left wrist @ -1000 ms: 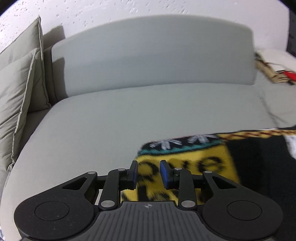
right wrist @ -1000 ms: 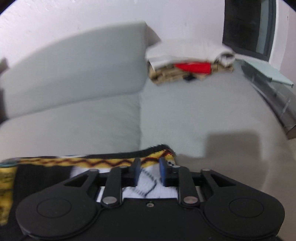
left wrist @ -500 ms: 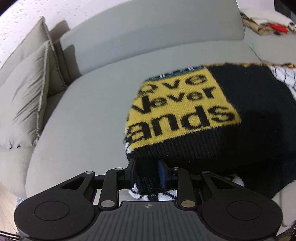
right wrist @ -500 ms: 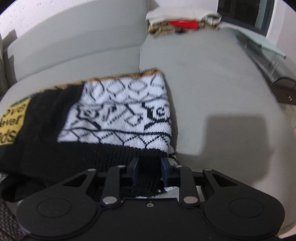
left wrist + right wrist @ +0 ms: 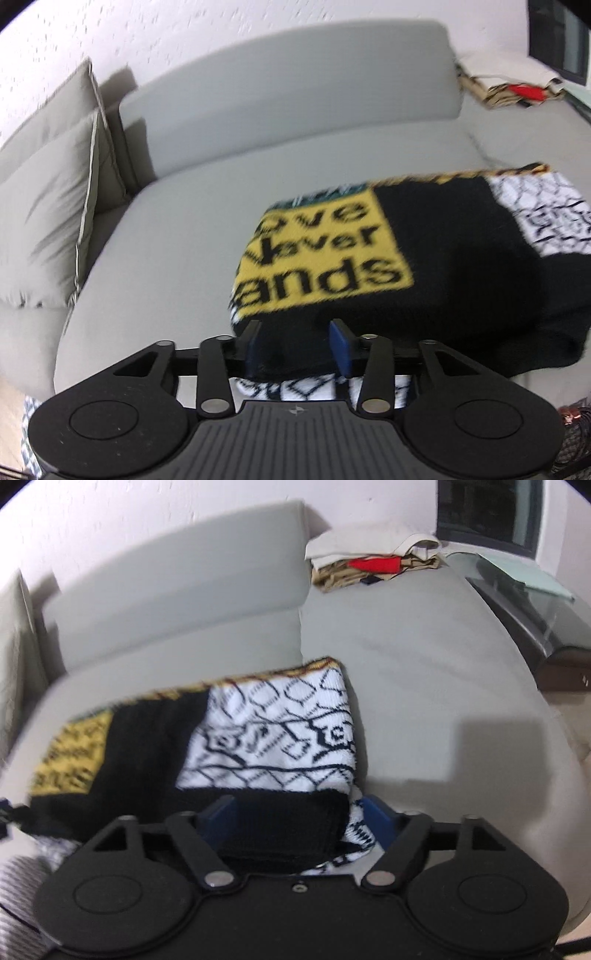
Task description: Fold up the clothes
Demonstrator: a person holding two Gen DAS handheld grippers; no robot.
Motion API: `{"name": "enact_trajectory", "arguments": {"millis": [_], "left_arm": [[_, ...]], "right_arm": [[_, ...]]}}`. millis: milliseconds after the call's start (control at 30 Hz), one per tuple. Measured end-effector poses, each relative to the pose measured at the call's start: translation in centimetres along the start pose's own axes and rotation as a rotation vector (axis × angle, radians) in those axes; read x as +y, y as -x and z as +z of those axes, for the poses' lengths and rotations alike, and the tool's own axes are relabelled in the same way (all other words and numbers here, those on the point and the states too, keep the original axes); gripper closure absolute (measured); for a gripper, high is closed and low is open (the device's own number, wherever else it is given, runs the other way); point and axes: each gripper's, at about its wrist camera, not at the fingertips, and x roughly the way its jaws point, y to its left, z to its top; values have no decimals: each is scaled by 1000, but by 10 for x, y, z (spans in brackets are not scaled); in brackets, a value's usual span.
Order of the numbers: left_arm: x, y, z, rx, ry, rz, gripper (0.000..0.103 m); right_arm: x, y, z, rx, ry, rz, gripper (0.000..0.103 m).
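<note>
A patterned sweater (image 5: pixel 424 258) is laid folded on the grey sofa (image 5: pixel 184 240), filling the middle right of the left view and the lower left of the right view. The left gripper (image 5: pixel 297 345) is spread apart around the near black hem; the right gripper (image 5: pixel 299 818) is likewise spread wide, with nothing pinched. Release after a fold is likely. A stack of folded clothes (image 5: pixel 373 563) is seen upper right, probably the pile for finished items.
</note>
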Motion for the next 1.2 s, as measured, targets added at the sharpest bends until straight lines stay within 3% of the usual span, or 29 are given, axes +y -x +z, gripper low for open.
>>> {"name": "enact_trajectory", "arguments": {"millis": [100,200,333,433,533,767,933,1033,1067,1200], "left_arm": [[-13,9,1,-23,-8,-28,52],[-24,13,3,-29,-25,-56,49],[-34,14,3,-28,-38,-66,44],[-35,15,2,-22,-18,-85,43],[-32,15,0,-21,9,-112,40],[-31,16,-5,-24,14,-125,38],[-31,15,-7,-17,14,-149,38],[-32,17,-9,-21,4,-137,38],[-30,17,-9,-22,5,-136,38],[-24,16,-11,-23,26,-141,38]], "right_arm": [[-16,5,-6,0,-148,127,19],[-30,7,-18,21,-279,195,18],[-39,0,-31,50,-401,255,15],[-45,-4,-38,44,-479,303,6],[-55,-10,-44,24,-538,315,5],[-77,-27,-58,16,-640,268,23],[-85,-57,-70,41,-723,271,25],[-85,-74,-73,4,-715,263,30],[-87,-78,-75,-18,-731,272,43],[-89,-83,-84,-107,-782,319,46]]}}
